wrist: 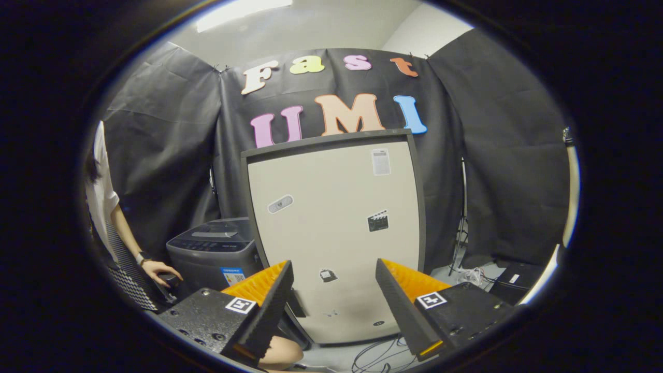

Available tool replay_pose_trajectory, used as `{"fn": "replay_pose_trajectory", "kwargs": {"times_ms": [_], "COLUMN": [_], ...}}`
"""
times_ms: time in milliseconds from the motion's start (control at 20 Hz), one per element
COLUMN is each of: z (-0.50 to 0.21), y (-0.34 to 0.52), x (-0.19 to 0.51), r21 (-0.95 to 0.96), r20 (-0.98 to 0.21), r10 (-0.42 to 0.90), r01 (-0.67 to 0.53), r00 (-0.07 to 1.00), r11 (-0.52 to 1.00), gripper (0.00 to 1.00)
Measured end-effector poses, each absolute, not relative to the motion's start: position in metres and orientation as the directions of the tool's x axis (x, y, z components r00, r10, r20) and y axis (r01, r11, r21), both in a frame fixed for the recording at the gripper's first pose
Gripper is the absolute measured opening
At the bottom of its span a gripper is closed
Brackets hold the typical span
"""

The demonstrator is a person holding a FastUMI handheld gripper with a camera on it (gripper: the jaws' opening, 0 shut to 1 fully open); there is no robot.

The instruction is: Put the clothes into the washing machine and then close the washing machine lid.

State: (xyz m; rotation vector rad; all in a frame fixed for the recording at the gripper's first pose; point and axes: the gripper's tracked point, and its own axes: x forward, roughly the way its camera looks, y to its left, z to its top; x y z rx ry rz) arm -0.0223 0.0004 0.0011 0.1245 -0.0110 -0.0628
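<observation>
My gripper (334, 264) is open, its two black fingers with orange backing spread wide and nothing between them. Beyond the left finger (269, 305) stands a small grey top-loading washing machine (215, 256), low against the black cloth wall. Its lid (217, 230) looks flat and down, with a control strip along the front of the top. The machine's right side is hidden behind a tall beige panel.
A tall beige panel (336, 207) in a dark frame, dotted with stickers, stands straight ahead of the fingers. A person in a white top (101, 191) is beside the machine, hand (160, 269) on a dark object. Cables (378, 355) lie on the floor; a black box (518, 280) sits to the panel's right.
</observation>
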Motion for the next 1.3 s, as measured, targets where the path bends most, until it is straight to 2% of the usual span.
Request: {"fn": "replay_pose_trajectory", "kwargs": {"times_ms": [1300], "z": [0.001], "y": [-0.002], "x": [-0.0218], "r21": [0.127], "r20": [0.007], "r10": [-0.076], "r01": [0.075], "r00": [0.997], "r11": [0.989], "gripper": [0.97]}}
